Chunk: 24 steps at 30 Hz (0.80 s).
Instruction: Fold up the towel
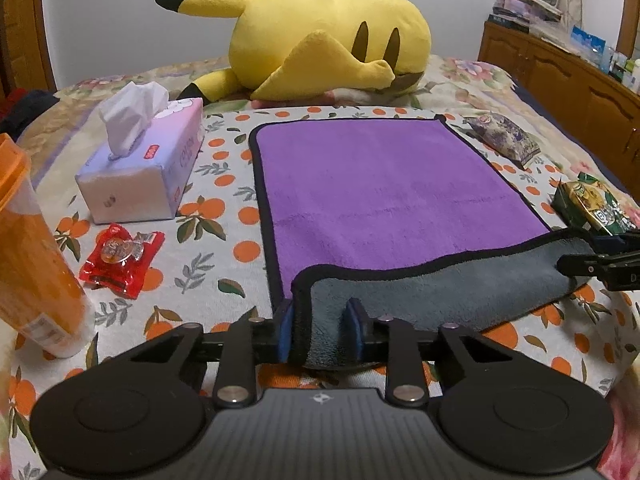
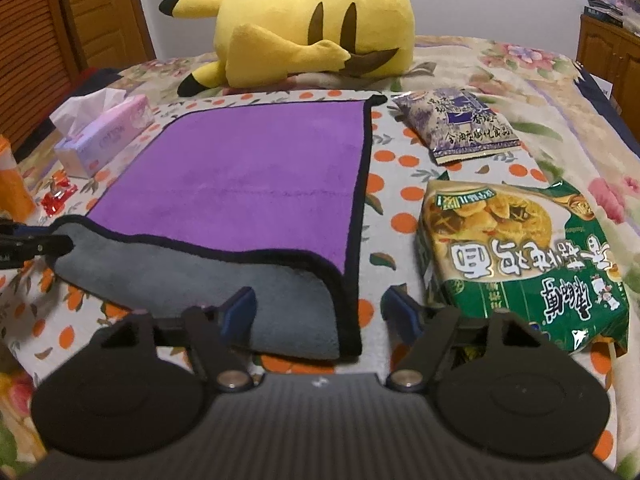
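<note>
A purple towel [image 1: 380, 188] with a black hem and grey underside lies flat on the orange-print bedspread; it also shows in the right wrist view [image 2: 240, 184]. Its near edge is turned up, grey side showing [image 1: 440, 292]. My left gripper [image 1: 320, 328] is shut on the towel's near left corner, cloth pinched between the blue pads. My right gripper [image 2: 320, 312] is open, its fingers on either side of the near right corner [image 2: 304, 320], which lies slack between them. The right gripper also shows at the right edge of the left wrist view [image 1: 600, 264].
A yellow plush toy [image 1: 320, 40] lies behind the towel. A tissue box [image 1: 140, 168], a red candy packet [image 1: 120, 260] and an orange bottle [image 1: 32, 260] sit left. A purple snack bag [image 2: 456, 128] and a green noodle pack [image 2: 520, 260] sit right. A wooden cabinet [image 1: 560, 76] stands at the far right.
</note>
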Each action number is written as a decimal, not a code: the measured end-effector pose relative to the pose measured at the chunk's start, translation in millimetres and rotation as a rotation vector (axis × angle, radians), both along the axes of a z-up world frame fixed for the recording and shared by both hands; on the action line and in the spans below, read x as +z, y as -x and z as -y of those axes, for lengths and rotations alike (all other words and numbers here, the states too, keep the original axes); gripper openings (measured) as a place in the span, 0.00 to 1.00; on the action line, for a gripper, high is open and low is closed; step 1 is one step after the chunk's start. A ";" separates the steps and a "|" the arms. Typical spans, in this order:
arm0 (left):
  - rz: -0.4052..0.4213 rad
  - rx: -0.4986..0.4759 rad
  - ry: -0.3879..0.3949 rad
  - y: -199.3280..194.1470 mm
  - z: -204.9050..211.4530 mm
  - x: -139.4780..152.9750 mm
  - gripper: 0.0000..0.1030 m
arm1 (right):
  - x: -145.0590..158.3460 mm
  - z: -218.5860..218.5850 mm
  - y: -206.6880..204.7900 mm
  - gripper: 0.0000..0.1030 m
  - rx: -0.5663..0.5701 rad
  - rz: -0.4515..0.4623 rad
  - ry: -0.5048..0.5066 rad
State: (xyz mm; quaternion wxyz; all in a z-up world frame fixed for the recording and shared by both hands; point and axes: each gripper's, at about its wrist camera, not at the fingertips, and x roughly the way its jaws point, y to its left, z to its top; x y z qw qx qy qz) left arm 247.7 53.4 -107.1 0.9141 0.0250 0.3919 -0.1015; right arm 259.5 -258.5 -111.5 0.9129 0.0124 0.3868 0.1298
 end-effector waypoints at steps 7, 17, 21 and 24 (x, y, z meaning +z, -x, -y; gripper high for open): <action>-0.004 0.000 -0.007 0.4 0.5 -1.4 0.20 | 2.4 0.7 0.0 0.50 0.016 0.002 0.001; 0.017 -0.003 -0.016 3.0 3.7 3.0 0.12 | 3.7 3.1 -0.3 0.18 0.017 0.010 0.030; 0.028 -0.012 -0.020 4.9 5.4 5.2 0.09 | 3.7 1.7 0.4 0.07 0.030 0.020 0.043; 0.043 -0.017 -0.016 6.1 5.5 8.1 0.08 | 4.3 1.1 0.7 0.05 0.037 0.026 0.049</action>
